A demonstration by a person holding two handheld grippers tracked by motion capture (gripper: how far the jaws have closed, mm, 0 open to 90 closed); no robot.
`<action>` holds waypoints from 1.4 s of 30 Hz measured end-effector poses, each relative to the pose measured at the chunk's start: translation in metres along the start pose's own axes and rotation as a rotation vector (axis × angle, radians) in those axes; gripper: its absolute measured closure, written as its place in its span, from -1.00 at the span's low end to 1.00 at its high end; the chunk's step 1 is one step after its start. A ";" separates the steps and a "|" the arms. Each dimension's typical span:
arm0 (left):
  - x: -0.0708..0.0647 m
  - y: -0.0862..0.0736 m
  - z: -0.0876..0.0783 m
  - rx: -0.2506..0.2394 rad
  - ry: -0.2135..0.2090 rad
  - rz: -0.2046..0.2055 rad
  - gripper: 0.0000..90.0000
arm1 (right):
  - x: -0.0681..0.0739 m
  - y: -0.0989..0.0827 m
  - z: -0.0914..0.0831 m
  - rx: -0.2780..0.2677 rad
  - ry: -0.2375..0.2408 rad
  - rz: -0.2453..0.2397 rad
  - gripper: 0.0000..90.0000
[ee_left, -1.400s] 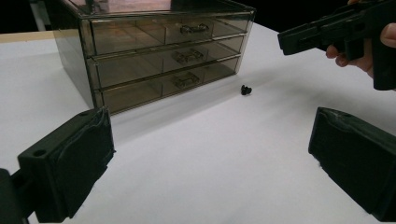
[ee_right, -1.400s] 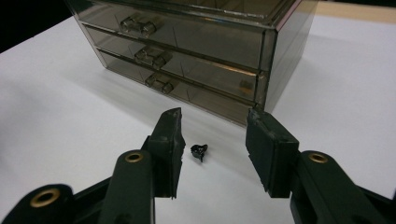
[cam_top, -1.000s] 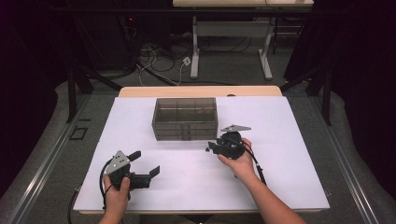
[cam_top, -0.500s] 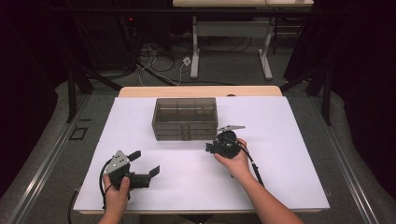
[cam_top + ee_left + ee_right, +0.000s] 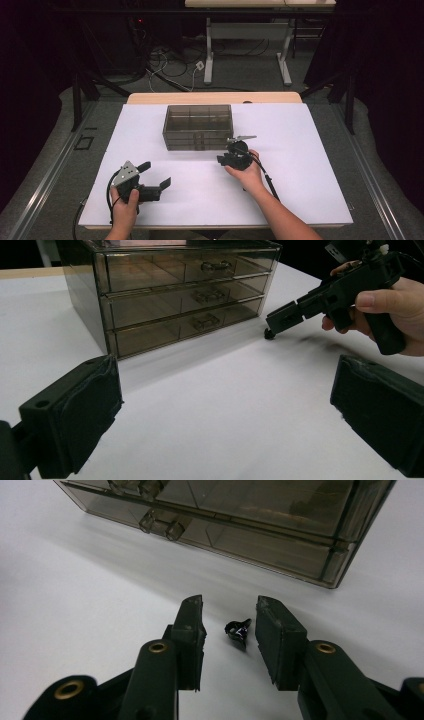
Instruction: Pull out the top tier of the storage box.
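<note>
While the right gripper [image 5: 227, 630] stands half-closed around the small black clip [image 5: 237, 630], not yet pressing it, the clip lies on the white table [image 5: 310, 165] at five o'clock of the drawer box [image 5: 198, 127]. If the jaws close off-centre, the clip could slide away. The left gripper [image 5: 152, 177] stays released.

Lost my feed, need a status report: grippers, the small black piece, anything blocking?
Right gripper straddling small black piece, pads not touching. Left gripper open, idle. Drawer box behind; nothing blocking.
</note>
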State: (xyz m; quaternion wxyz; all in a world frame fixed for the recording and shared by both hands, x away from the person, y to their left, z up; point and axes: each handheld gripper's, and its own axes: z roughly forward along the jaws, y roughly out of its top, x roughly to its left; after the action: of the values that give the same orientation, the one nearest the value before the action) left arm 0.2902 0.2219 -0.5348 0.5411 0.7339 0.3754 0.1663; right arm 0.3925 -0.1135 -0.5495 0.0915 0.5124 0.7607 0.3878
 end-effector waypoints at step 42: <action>0.000 -0.001 0.001 0.010 0.000 0.001 -0.99 | 0.001 -0.004 0.009 0.011 -0.046 -0.031 0.75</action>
State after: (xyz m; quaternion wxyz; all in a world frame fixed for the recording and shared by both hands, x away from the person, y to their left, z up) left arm 0.2909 0.2217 -0.5360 0.5373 0.7367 0.3760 0.1648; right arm 0.3939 -0.1089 -0.5577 0.1122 0.5096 0.7685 0.3702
